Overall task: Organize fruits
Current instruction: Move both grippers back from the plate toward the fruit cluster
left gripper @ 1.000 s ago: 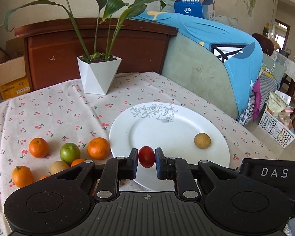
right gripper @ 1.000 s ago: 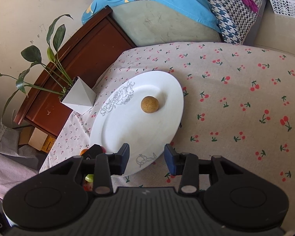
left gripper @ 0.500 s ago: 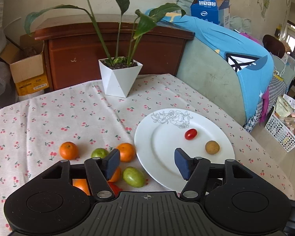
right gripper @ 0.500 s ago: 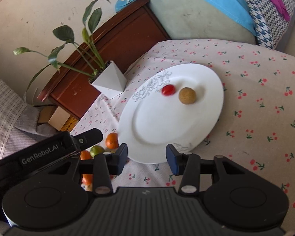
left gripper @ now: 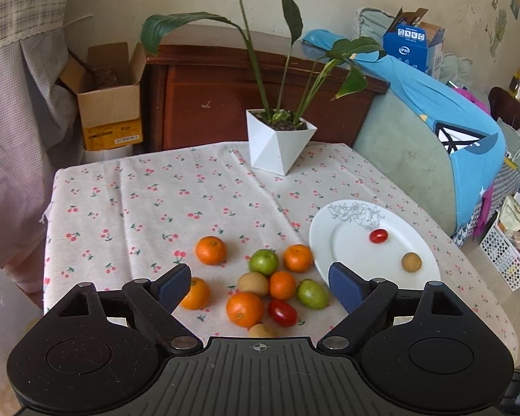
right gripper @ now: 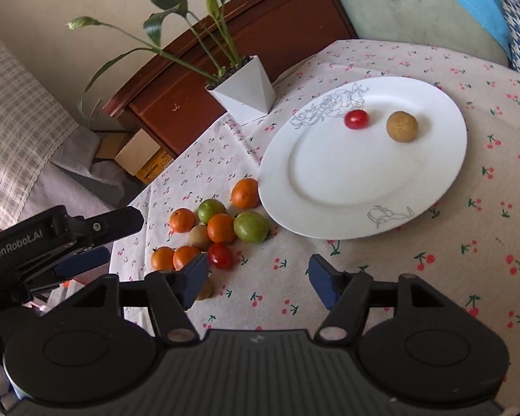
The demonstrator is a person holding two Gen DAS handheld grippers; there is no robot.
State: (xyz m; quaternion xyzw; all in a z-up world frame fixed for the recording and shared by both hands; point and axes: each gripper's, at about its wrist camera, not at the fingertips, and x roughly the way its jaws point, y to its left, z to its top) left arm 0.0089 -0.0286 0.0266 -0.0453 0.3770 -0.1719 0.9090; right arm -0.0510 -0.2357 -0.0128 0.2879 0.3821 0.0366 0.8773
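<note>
A white plate (left gripper: pixel 350 253) (right gripper: pixel 329 180) lies on the cherry-print tablecloth and holds a red cherry tomato (left gripper: pixel 378 236) (right gripper: pixel 356 119) and a brown round fruit (left gripper: pixel 411 262) (right gripper: pixel 401 126). Left of the plate lies a cluster of several oranges (left gripper: pixel 210 250), two green fruits (left gripper: pixel 263 262), a brown fruit (left gripper: pixel 253 284) and a second red tomato (left gripper: pixel 282 312) (right gripper: pixel 220 256). My left gripper (left gripper: pixel 260 286) is open and empty above the cluster; it also shows in the right wrist view (right gripper: pixel 86 242). My right gripper (right gripper: pixel 256 279) is open and empty over the cloth near the plate.
A white angular pot with a leafy plant (left gripper: pixel 279 145) (right gripper: pixel 242 95) stands at the table's far side. A wooden cabinet (left gripper: pixel 225 93), a cardboard box (left gripper: pixel 107 104) and a sofa with blue cloth (left gripper: pixel 450 131) lie beyond the table edges.
My left gripper let go of the red tomato on the plate, opened wide and drew back left over the fruit cluster. My right gripper drew back too and opened wider.
</note>
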